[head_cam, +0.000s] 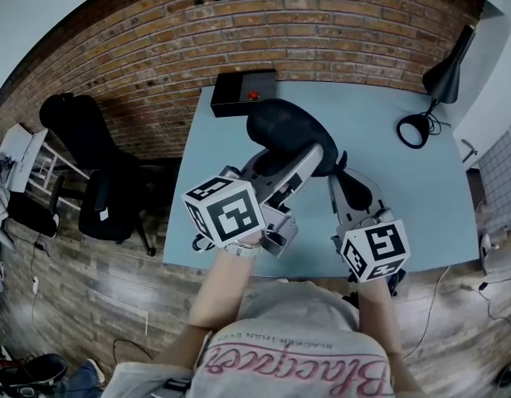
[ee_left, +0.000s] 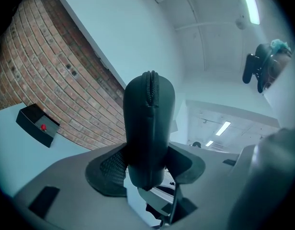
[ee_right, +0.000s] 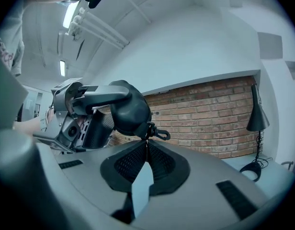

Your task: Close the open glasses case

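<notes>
Centre of head view, above the blue table [head_cam: 405, 181], the glasses case [head_cam: 280, 127] is lifted off and clamped edge-on by my left gripper [ee_left: 147, 164]. Zip seam looks shut, halves together, so prob. nearly done. Right gripper [ee_right: 146, 146] jaws pressed together, apparently pinching the zip pull [ee_right: 147, 130].

The glasses case [ee_left: 148, 128] clamped in the left tool [ee_left: 147, 164] is showing a dark, matt, cloth-like skin with a ribbed zip. The right tool [ee_right: 146, 145], pinching the zip pull [ee_right: 148, 132], is showing rough cross-hatched pads [ee_right: 128, 163]. Beyond both tools, the desk [head_cam: 388, 148] is looking smooth and matt, the wall [head_cam: 322, 31] rough brick.
</notes>
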A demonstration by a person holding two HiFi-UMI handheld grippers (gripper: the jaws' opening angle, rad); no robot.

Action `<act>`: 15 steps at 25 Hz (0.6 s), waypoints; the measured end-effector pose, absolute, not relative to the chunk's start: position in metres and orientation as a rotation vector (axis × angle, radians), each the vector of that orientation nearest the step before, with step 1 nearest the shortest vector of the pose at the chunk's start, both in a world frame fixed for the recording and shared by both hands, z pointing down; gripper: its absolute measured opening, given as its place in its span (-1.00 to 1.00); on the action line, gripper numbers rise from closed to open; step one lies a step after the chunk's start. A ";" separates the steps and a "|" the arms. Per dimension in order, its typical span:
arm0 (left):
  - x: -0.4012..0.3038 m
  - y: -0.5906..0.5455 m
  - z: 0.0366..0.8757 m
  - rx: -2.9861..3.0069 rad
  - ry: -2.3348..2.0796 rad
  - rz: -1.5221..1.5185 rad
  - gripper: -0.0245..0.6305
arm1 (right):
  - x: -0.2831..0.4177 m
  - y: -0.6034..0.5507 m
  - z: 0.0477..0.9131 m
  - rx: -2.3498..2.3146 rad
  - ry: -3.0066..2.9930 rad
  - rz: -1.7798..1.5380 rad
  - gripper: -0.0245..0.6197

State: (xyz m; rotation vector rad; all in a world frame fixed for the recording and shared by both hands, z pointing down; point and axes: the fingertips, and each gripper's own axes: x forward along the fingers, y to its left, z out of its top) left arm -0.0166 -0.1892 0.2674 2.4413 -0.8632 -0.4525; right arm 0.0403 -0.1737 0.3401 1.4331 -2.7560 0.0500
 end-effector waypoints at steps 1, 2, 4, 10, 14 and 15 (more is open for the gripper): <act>-0.016 -0.188 0.267 2.446 -0.852 -0.452 -0.19 | 0.042 -0.174 0.338 1.433 -2.753 0.012 -0.86; -0.016 -0.187 0.267 2.448 -0.842 -0.452 -0.20 | 0.044 -0.175 0.335 1.428 -2.751 -0.035 -0.86; -0.018 -0.185 0.266 2.442 -0.824 -0.456 -0.20 | 0.045 -0.176 0.330 1.412 -2.749 -0.130 -0.86; -0.021 -0.182 0.261 2.432 -0.764 -0.531 -0.19 | 0.043 -0.171 0.317 1.358 -2.745 -0.319 -0.86; -0.021 -0.182 0.259 2.424 -0.723 -0.598 -0.18 | 0.040 -0.165 0.314 1.338 -2.739 -0.372 -0.86; -0.021 -0.182 0.260 2.421 -0.716 -0.599 -0.18 | 0.040 -0.165 0.314 1.339 -2.742 -0.373 -0.86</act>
